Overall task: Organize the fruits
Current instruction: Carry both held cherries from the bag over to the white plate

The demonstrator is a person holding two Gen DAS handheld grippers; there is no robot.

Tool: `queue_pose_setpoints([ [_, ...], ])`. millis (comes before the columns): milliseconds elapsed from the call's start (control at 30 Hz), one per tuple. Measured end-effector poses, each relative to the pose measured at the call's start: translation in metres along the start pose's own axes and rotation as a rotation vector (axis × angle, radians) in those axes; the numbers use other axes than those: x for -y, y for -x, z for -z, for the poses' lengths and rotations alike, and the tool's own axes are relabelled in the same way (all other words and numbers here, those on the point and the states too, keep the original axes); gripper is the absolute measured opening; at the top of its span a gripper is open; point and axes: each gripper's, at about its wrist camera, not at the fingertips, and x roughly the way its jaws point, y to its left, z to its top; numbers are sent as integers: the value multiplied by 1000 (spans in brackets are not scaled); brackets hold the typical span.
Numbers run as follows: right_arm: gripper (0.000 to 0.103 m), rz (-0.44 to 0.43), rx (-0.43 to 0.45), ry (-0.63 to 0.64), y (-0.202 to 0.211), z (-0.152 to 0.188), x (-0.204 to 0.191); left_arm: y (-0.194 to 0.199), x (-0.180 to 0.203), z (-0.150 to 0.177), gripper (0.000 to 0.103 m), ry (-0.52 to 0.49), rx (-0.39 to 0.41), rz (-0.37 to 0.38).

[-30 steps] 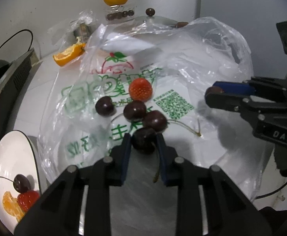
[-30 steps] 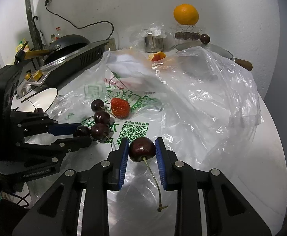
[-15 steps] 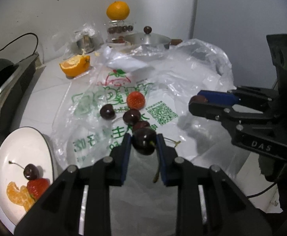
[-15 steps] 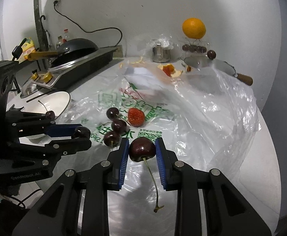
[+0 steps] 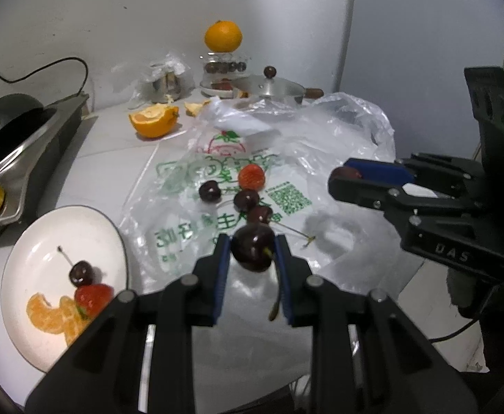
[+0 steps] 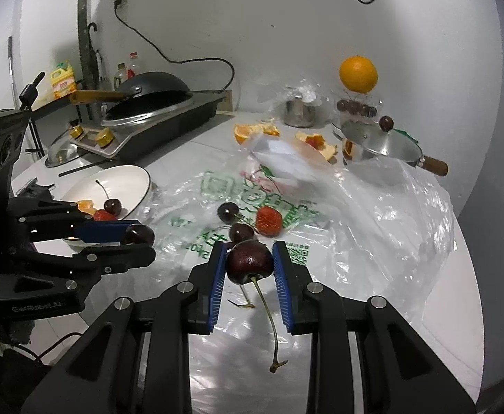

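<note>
Both jaws clamp cherries: left gripper (image 5: 253, 252) holds its cherry (image 5: 253, 248) nearer the plate (image 5: 27, 241) at the counter's left edge than right gripper (image 6: 248, 264).

Both the left gripper (image 5: 253, 258) and right gripper (image 6: 249, 266) are black, with blue ribbed pads, silver screws and small white lettering.

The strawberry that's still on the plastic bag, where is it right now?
Left wrist view: the strawberry lies mid-frame on the printed plastic bag, right of one loose cherry and just above another.
</note>
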Motion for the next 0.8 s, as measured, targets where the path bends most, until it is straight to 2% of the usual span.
queue_pose_setpoints([
  [800, 29, -33, 10, 113, -8, -23, -75, 58, -63, 35, 26, 102, 80, -54],
])
